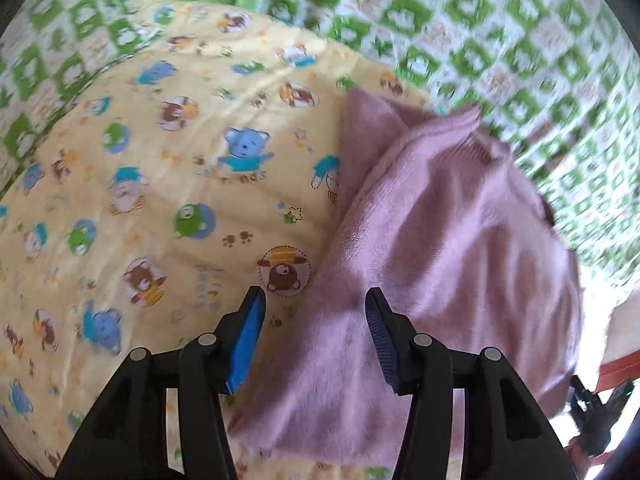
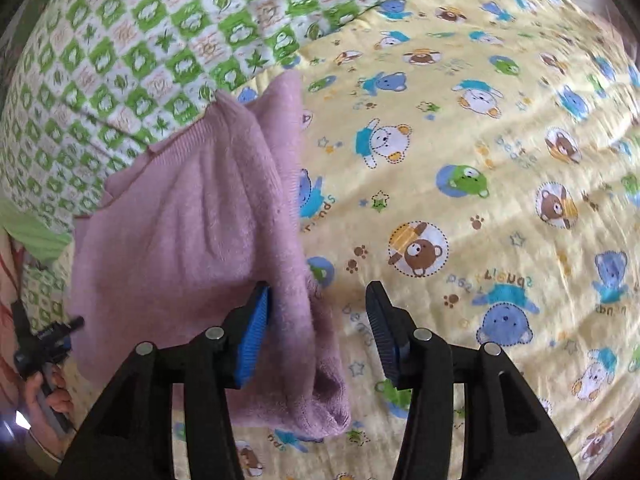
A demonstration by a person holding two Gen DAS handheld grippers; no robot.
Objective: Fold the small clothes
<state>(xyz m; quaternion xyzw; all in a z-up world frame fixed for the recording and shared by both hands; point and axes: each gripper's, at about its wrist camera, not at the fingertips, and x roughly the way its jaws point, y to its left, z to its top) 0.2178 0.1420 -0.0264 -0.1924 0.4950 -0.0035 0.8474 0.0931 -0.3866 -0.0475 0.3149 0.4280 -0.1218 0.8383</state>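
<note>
Yellow bear-print quilt [image 2: 460,200], green checked sheet [image 2: 132,52], pink knit garment [image 2: 188,224], both claws spread

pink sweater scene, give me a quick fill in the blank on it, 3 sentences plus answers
1. The knitted garment lying on the bedding is ____ in colour.
2. The yellow sheet under it is printed with cartoon ____.
3. The left gripper and the right gripper both have their jaws ____, gripping nothing.

Missing words: pink; bears; open
</note>
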